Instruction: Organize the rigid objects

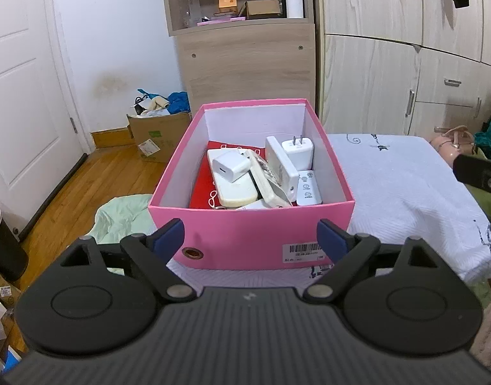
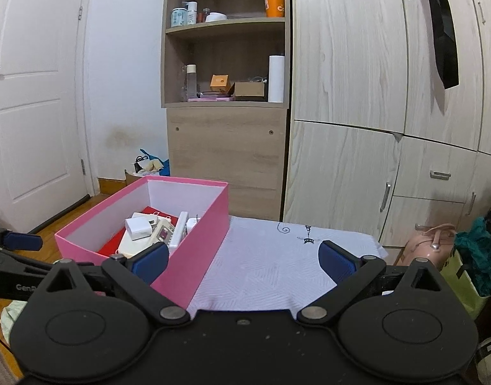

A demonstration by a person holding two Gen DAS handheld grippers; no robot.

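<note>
Both the left gripper [image 1: 250, 235] and right gripper [image 2: 243, 258] hang spread and empty, the pink box [image 1: 261, 240] at twelve o'clock of the left one holding chargers [image 1: 230, 166] and remotes [image 1: 308, 187], likely light, stiff, slick plastic best pinched across flat sides.

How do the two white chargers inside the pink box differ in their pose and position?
The cube charger lies on top of a flat white device with its port facing the camera; the pronged charger stands at the far right of the pink box, prongs up. The cube charger looks blockier, the pronged charger flatter. Both are white.
</note>
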